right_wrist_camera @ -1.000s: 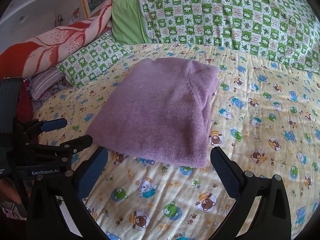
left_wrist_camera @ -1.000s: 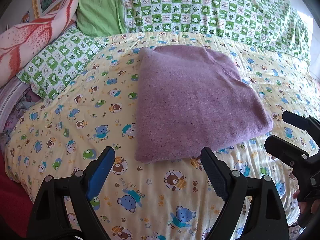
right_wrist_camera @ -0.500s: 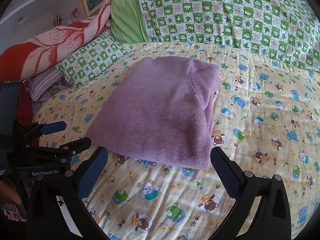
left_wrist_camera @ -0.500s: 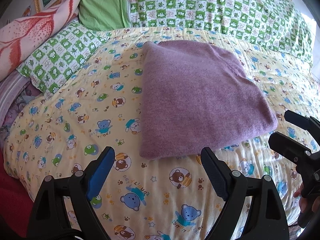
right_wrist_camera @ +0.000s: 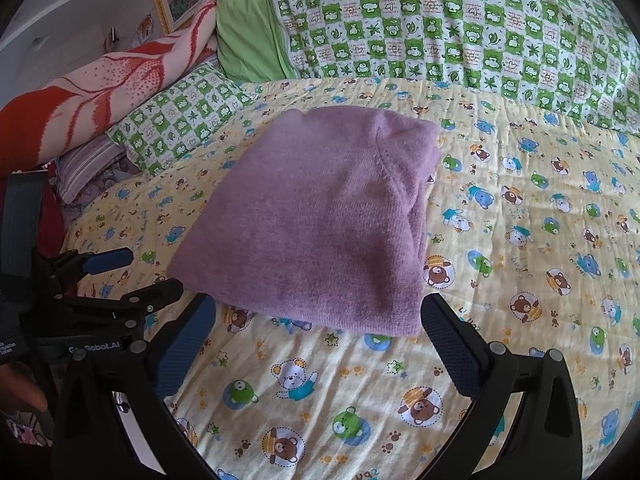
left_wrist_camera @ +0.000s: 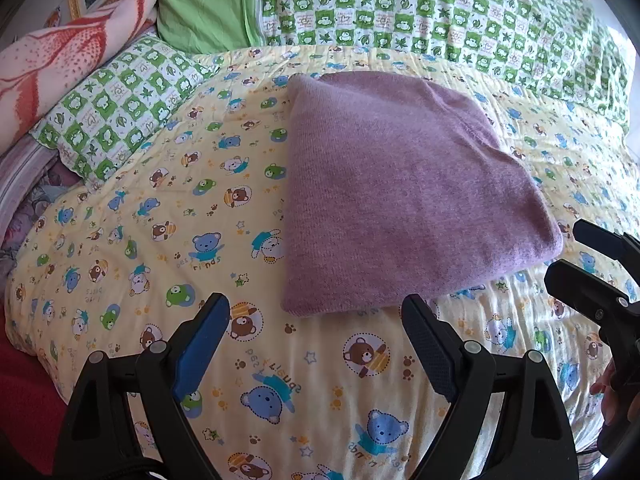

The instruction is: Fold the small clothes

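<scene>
A purple knitted garment (left_wrist_camera: 400, 196) lies folded into a flat rectangle on the yellow bear-print bedsheet (left_wrist_camera: 160, 220); it also shows in the right wrist view (right_wrist_camera: 320, 220). My left gripper (left_wrist_camera: 316, 320) is open and empty, just short of the garment's near left corner. My right gripper (right_wrist_camera: 316, 320) is open and empty, just short of the garment's near edge. Each gripper shows at the side of the other's view: the right one (left_wrist_camera: 592, 276), the left one (right_wrist_camera: 132, 276).
A green checked pillow (left_wrist_camera: 120, 100) and a red and white blanket (left_wrist_camera: 60, 52) lie at the left. A green checked quilt (left_wrist_camera: 440, 12) runs along the back. The bed's edge drops off at the lower left, by red fabric (left_wrist_camera: 20, 392).
Both grippers have drawn back slightly from the garment and stayed open. The garment has not moved.
</scene>
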The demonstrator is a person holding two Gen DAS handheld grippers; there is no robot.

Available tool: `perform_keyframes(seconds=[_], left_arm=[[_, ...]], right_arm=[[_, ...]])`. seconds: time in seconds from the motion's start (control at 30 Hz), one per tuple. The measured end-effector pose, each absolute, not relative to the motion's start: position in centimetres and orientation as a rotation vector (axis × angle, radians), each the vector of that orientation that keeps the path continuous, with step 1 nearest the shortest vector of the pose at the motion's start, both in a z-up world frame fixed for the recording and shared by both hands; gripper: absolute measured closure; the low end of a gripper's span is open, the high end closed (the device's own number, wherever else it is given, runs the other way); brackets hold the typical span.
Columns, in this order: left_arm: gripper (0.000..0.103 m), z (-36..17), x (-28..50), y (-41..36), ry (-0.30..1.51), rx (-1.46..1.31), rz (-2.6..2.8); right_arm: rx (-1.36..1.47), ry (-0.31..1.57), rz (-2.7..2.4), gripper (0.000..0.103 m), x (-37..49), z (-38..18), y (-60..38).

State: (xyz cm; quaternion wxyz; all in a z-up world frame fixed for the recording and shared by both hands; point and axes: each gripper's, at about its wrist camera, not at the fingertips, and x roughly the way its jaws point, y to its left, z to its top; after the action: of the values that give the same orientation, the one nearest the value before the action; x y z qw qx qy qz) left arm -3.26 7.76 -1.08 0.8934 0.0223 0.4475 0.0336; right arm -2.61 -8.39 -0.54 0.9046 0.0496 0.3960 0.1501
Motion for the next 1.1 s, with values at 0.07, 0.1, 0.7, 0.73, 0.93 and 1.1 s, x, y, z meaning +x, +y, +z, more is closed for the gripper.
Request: perform_keyframes(seconds=[0.07, 0.1, 0.7, 0.73, 0.93, 1.1], left_arm=[[0.015, -1.1, -3.3, 7.7, 0.928, 0.046, 0.071], [0.015, -1.1, -3.2, 7.7, 0.928, 0.046, 0.07], [0.015, -1.3, -2.3, 7.8, 0.939, 0.048, 0.054], [0.014, -1.3, -2.3, 7.8, 0.939, 0.048, 0.053], [0.014, -1.3, -2.1, 7.8, 0.943, 0.047, 0.055], [0.014, -1.4, -2.1, 7.7, 0.945, 0.046, 0.055]], right_arm=[[0.103, 0.819, 0.309, 0.001, -2.6, -0.6, -8.4], [0.103, 0.82, 0.308, 0.001, -2.6, -0.6, -8.4], [0.121, 0.825, 0.298, 0.001, -2.1, -0.5, -8.8], [0.12, 0.826, 0.299, 0.001, -2.1, -0.5, -8.8], [0.123, 0.828, 0.301, 0.001, -2.0, -0.4, -8.8], [0.126, 0.828, 0.299, 0.001, -1.9, -0.4, -8.8]])
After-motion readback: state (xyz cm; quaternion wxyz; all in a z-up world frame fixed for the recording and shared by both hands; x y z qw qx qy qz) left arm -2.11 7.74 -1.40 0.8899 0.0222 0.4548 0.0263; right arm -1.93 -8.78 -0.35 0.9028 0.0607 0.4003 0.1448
